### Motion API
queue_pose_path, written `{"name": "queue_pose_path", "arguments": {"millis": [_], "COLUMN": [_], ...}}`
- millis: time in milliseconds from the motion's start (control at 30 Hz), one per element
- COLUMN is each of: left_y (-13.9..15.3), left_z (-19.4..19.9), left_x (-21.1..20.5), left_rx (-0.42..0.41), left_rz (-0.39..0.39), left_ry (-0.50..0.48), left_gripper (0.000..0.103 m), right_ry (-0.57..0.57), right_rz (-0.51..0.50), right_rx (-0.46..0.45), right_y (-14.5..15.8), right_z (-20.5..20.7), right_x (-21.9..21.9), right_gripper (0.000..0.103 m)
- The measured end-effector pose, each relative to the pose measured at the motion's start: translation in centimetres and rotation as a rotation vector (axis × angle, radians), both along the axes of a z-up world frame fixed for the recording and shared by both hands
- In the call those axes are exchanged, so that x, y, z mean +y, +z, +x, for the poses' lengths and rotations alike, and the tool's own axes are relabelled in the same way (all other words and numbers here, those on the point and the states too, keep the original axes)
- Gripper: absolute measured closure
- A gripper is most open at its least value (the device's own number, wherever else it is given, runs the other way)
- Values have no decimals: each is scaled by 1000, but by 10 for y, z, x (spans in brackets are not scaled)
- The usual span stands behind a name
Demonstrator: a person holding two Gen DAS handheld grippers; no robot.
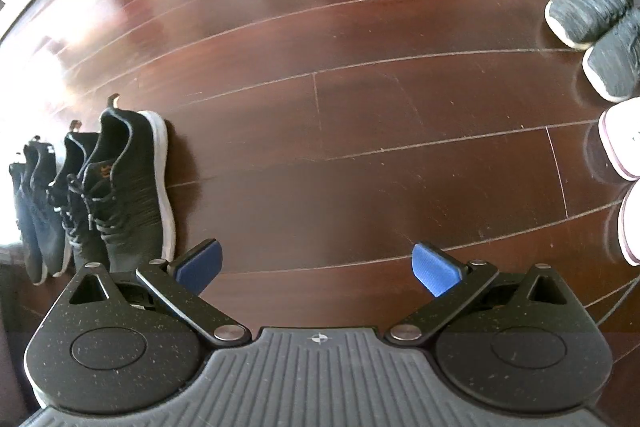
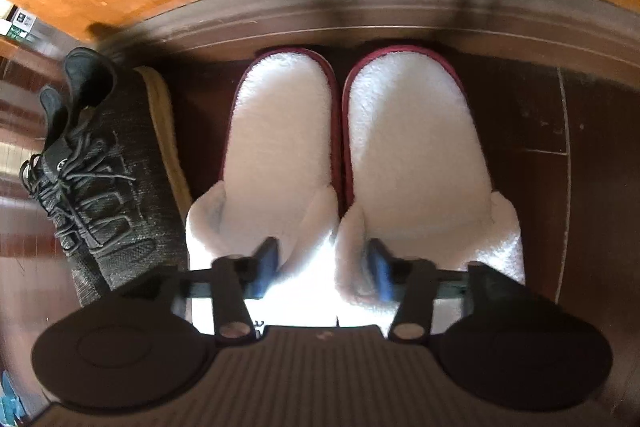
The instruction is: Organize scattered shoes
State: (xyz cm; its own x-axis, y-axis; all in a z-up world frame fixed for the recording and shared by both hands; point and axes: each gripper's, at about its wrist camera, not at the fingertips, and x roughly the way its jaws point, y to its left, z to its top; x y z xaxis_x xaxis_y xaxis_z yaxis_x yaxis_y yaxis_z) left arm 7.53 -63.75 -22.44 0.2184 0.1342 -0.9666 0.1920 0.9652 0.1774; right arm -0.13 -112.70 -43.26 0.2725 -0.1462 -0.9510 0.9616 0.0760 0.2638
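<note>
White fluffy slippers (image 2: 340, 155), 2 of them, sit side by side in the middle of my right view, toes at the dark baseboard (image 2: 360, 15). My right gripper (image 2: 324, 267) is blurry; its jaws are apart, 1 blue pad in each heel opening, squeezing nothing. A grey sneaker (image 2: 108, 163) lies left, partly cut off. My left gripper (image 1: 318, 269) is wide open over bare wood floor (image 1: 320, 107), black sneakers (image 1: 120, 187) lower left.

Four black knit lace-up sneakers (image 1: 132, 187) at floor's left edge, two grey knit sneakers (image 1: 588, 11), two white fluffy maroon-trimmed slippers (image 2: 280, 131) by the baseboard.
</note>
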Motion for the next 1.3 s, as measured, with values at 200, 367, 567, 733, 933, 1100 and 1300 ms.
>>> {"name": "queue_pose_path", "arguments": {"millis": [200, 367, 567, 733, 933, 1100, 1300], "left_y": [18, 36, 55, 60, 61, 54, 48], "left_z": [4, 8, 11, 12, 33, 55, 67], "left_x": [28, 68, 142, 210, 290, 328, 359], "left_rx": [-31, -80, -148, -208, -200, -159, -162], "left_rz": [-44, -73, -85, -23, -53, -67, -62], "left_ry": [70, 185, 403, 512, 723, 782, 842], "left_gripper": [1, 1, 1, 1, 1, 1, 1], "right_ry": [101, 435, 1002, 1335, 1680, 1825, 1807], "right_rz": [-74, -169, -213, -130, 19, 104, 221], "right_rx": [0, -33, -149, -252, -309, -265, -229], "right_y": [40, 89, 140, 151, 135, 110, 105], "right_z": [0, 20, 82, 123, 135, 125, 137], "right_x": [22, 83, 234, 374, 530, 611, 629], "right_gripper": [35, 35, 35, 35, 36, 36, 36]}}
